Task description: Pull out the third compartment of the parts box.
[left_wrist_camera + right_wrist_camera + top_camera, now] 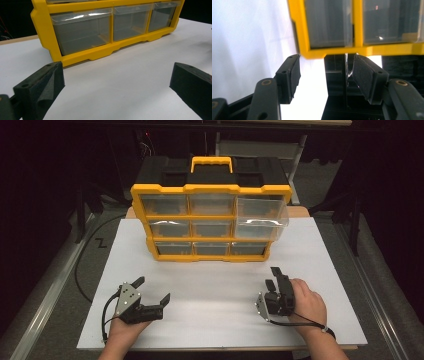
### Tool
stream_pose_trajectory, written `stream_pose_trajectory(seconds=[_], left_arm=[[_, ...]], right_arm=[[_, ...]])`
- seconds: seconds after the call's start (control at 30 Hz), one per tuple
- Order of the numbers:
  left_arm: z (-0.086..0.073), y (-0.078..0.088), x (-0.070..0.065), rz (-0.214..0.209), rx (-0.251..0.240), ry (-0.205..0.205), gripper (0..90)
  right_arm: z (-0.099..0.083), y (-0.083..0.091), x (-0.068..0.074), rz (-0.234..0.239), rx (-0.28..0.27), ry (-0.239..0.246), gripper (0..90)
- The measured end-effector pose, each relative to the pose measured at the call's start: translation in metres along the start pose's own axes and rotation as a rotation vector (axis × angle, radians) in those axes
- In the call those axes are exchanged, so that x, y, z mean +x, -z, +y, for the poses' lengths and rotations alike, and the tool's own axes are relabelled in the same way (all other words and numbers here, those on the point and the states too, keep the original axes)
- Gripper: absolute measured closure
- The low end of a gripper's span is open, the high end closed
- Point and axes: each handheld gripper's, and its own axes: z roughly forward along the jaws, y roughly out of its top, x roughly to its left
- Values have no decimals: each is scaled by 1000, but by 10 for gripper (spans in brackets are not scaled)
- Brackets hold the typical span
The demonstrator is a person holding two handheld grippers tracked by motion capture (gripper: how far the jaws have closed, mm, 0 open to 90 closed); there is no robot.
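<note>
I am holding my left gripper (pixel 153 290) near the front left corner of the white table (pixel 210 320), its jaws spread wide with nothing between them; I am holding my right gripper (pixel 274 277) toward the front right, rolled on its side, its jaws parted and equally empty; the yellow drawer cabinet (pixel 210 222) is standing at the back edge, and its top right drawer (pixel 261 215) is sticking out while the others are sitting flush; judging that this drawer is the thing to deal with, I am planning to bring the right gripper up level with its clear front, keeping the jaws square to it, pushing straight along its slide rather than at an angle, and steadying the cabinet with the left if it starts shifting.
</note>
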Motion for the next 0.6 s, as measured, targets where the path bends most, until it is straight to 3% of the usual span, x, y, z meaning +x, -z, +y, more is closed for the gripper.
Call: stream_pose_trajectory(seconds=[0.13,0.3,0.6], left_arm=[[0,1,-1,-1,0,0,5],[0,1,-1,-3,6,-1,5],[0,1,0,4,0,2,5]], right_arm=[[-13,1,4,19,5,-12,342],[-16,3,4,27,5,-19,296],[-10,4,8,36,3,24,169]])
